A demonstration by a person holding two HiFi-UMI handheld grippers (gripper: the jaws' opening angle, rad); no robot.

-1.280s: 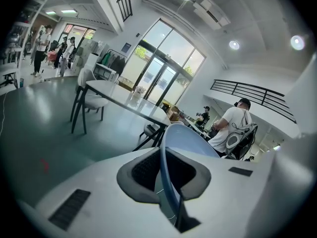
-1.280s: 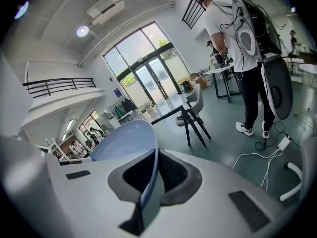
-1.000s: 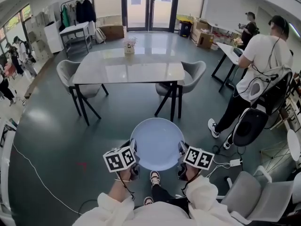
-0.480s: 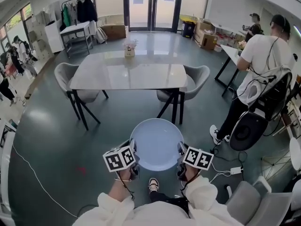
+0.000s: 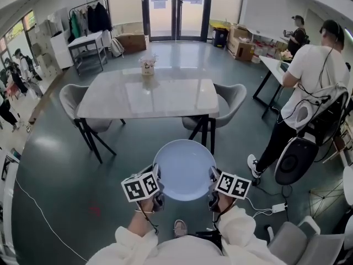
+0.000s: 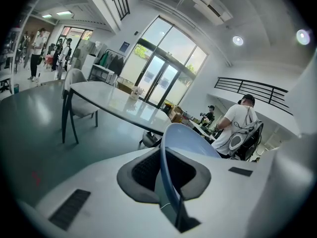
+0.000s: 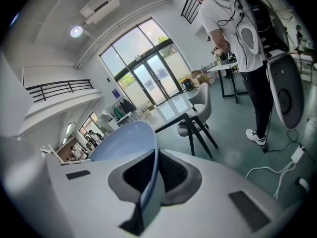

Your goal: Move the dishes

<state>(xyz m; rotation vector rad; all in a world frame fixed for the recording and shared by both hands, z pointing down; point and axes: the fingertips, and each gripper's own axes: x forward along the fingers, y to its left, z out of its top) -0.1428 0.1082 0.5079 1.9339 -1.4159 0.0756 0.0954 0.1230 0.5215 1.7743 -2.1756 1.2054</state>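
the plate (image 5: 184, 169) was off any surface, both grippers, left (image 5: 156, 187) and right (image 5: 212, 187), with fingers clamped on its rim; setting it on the desk (image 5: 148, 96) remained, likely.

Ahead of me I see a long pale table (image 5: 146, 95) on dark legs, with a small planter of flowers (image 5: 147, 64) standing near its far edge. One grey chair (image 5: 74, 99) is tucked in at its left end, another grey chair (image 5: 230, 99) at its right. Beyond it I make out glass doors (image 5: 176, 7), a clothes rack (image 5: 91, 14) hung with dark garments, a small white table (image 5: 85, 40) and cardboard boxes (image 5: 238, 44). To my right a person in a white shirt (image 5: 311, 65) stands at a desk (image 5: 273, 65), back turned. A power strip (image 5: 277, 207) lies on the grey-green floor (image 5: 49, 148), near a third grey chair (image 5: 300, 239)
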